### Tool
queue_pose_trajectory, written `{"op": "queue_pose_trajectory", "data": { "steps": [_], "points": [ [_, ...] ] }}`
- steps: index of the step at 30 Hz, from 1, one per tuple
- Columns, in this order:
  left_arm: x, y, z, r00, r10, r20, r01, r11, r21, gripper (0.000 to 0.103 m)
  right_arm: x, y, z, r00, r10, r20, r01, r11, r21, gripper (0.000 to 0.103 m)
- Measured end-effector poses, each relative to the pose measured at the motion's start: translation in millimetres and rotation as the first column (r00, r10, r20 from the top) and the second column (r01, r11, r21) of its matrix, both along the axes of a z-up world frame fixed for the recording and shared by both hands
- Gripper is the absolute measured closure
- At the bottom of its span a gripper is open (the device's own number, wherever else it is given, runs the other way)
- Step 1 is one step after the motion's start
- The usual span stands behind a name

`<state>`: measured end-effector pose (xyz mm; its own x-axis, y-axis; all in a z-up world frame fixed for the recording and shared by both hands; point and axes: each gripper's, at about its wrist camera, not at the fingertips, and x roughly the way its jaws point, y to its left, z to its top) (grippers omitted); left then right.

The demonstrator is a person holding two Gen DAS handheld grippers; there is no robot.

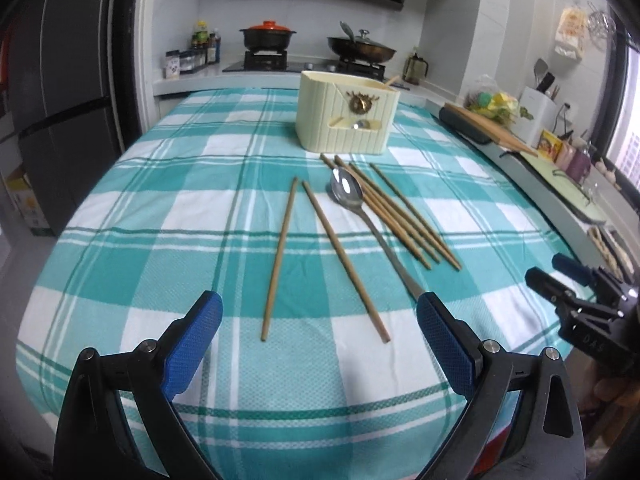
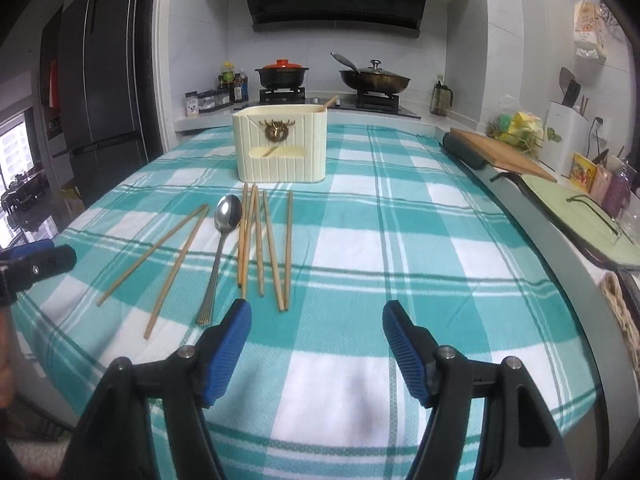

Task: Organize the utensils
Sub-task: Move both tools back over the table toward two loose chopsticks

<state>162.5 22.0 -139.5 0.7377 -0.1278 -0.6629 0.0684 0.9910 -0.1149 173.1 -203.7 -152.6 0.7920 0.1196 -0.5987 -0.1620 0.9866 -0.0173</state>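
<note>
Fingers of left gripper (image 1: 320,312) and right gripper (image 2: 317,320) spread apart above bare checked tablecloth (image 2: 400,240), chopsticks (image 2: 264,240) beyond.

Utensil holder (image 2: 280,146) stands at far centre of surface (image 2: 400,240). In front of it: spoon (image 2: 224,240), bowl end toward holder. Right of spoon, touching: chopstick bundle (image 2: 264,248). Left of spoon, apart: two loose chopsticks (image 2: 168,260). One chopstick (image 2: 330,103) sits in the holder. Behind surface: stove (image 2: 328,98).
</note>
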Motion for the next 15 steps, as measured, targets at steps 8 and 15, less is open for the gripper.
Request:
{"op": "queue_pose_trajectory", "data": {
  "steps": [8, 15],
  "points": [
    [-9.0, -13.4, 1.8, 1.0, -0.002, 0.019, 0.001, 0.998, 0.059, 0.001, -22.4, 8.7, 8.8, 1.0, -0.004, 0.013, 0.005, 0.999, -0.049, 0.023],
    [-11.4, -11.3, 9.0, 0.997, 0.068, 0.034, -0.071, 0.991, 0.113, 0.001, -17.3, 6.3, 5.6, 1.0, -0.019, 0.012, 0.02, 0.998, -0.062, 0.023]
  ]
}}
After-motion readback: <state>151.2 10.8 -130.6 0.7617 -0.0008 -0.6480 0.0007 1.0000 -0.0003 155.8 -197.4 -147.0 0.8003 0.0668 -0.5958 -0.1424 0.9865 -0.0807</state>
